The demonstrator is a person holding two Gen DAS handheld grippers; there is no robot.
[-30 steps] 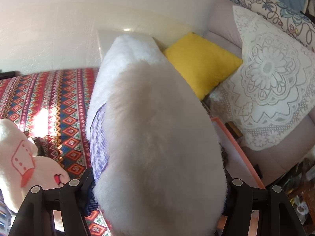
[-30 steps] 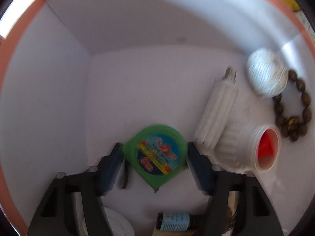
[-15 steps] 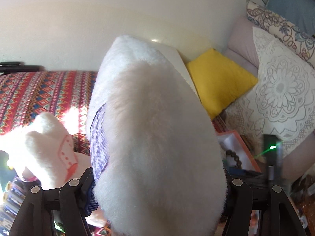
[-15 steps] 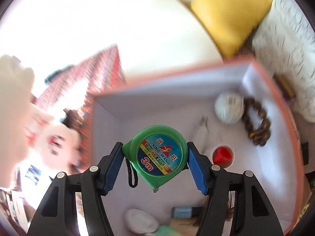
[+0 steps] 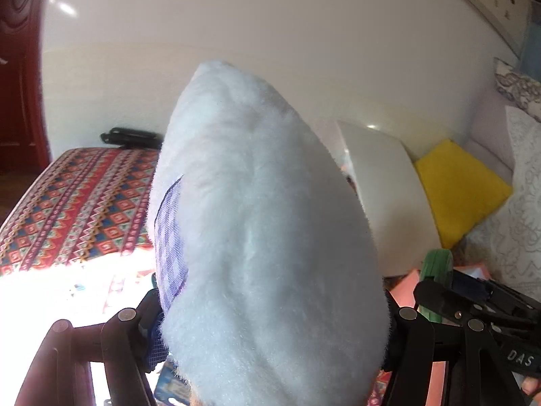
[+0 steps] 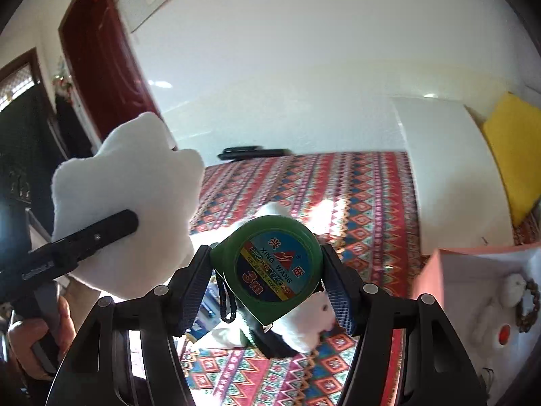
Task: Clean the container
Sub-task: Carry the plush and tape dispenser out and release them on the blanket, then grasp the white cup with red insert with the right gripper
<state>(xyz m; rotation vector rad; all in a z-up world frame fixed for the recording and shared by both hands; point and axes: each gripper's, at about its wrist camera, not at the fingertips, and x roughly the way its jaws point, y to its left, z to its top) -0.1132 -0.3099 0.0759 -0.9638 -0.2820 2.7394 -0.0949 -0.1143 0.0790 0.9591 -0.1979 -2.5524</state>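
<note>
My left gripper is shut on a white fluffy mitt with a purple checked patch, which fills most of the left wrist view. In the right wrist view the same mitt is held up at the left. My right gripper is shut on a green 3 m tape measure, held in the air above the patterned cloth. The container, a pink box with a white inside, sits at the lower right. It holds a ball of white string, a bead bracelet and a red-capped item.
A white lid leans near the wall beside a yellow cushion. A white plush toy lies on the cloth under the tape measure. A person's hand grips the left tool. A lace-covered sofa is at the right.
My right gripper lifted the tape measure out of the box and carried it left over the cloth. My left gripper rose with the mitt and turned toward the wall.
</note>
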